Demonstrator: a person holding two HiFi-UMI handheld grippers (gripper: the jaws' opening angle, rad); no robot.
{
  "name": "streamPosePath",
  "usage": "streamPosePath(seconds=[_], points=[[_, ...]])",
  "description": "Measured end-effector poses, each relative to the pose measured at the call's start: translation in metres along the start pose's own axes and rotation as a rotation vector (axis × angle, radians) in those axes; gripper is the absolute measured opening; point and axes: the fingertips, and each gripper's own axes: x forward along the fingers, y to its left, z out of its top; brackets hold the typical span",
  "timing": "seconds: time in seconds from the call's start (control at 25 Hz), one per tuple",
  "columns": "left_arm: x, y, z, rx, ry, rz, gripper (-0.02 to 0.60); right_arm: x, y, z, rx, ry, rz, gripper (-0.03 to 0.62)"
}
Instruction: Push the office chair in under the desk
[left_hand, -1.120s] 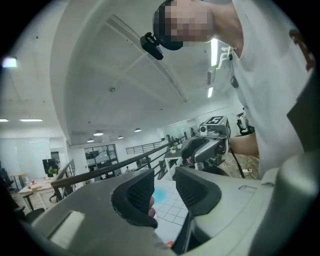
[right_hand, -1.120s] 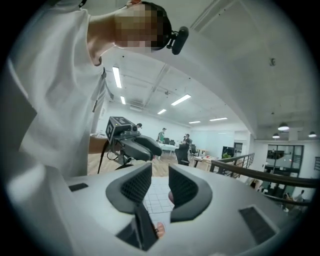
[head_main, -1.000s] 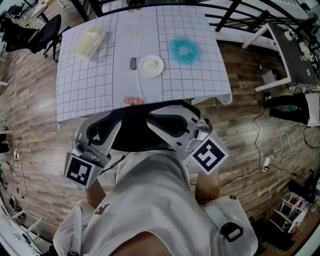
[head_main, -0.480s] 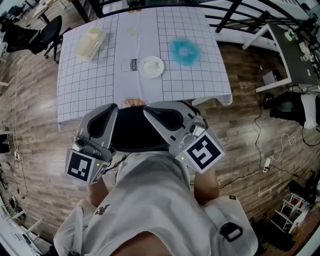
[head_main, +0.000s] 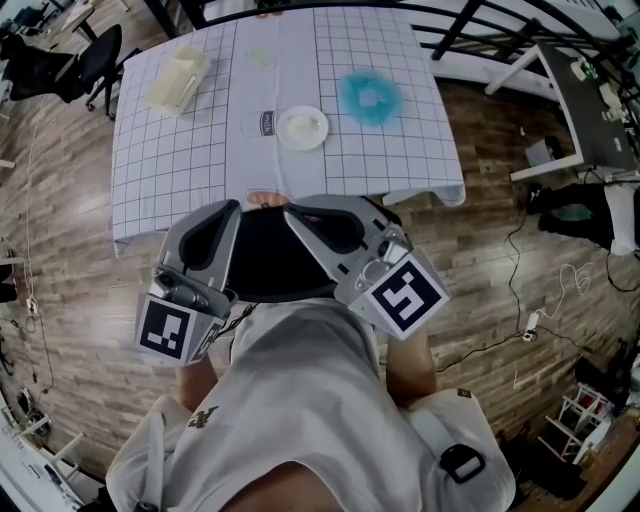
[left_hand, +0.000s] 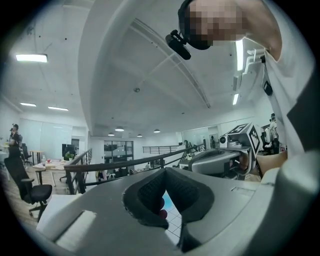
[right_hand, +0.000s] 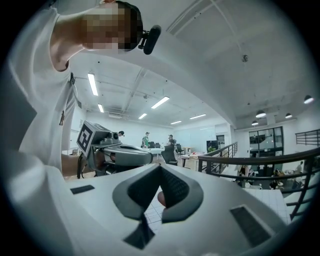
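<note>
Both grippers have just changed. A moment ago their jaws stood a little apart. Now they are shut tight, with nothing held in them. The left gripper (head_main: 232, 210) and the right gripper (head_main: 292, 212) have also turned a little in the hands.

They lie on either side of the office chair (head_main: 272, 262). Their tips come close together at the near edge of the tabletop (head_main: 190, 170). I cannot tell if they press on the chair or only lie beside it.

The chair has hardly moved. It sits right in front of the person, with its far side just at that near edge. So I think the push is only starting. Closed jaws should make good firm pushers.

The chair looks black, soft and rounded. The grippers are smooth grey plastic with dark bumpy pads.

A white cloth with thin dark squares covers the tabletop and hangs over its edges. Near the middle sits a round white plate (head_main: 302, 129). A fluffy blue thing (head_main: 368, 99) lies toward the right edge. A pale blocky box (head_main: 178, 82) sits by the far left corner. The floor (head_main: 80, 300) is brown wood planks.
</note>
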Motion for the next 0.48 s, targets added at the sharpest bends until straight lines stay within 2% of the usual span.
streamPosePath(seconds=[0.48], points=[[0.0004,-0.0011,-0.0011,-0.023,-0.003,-0.025,0.002,0.0019,0.0016,-0.0017,-0.009,0.015,0.001,0.003]])
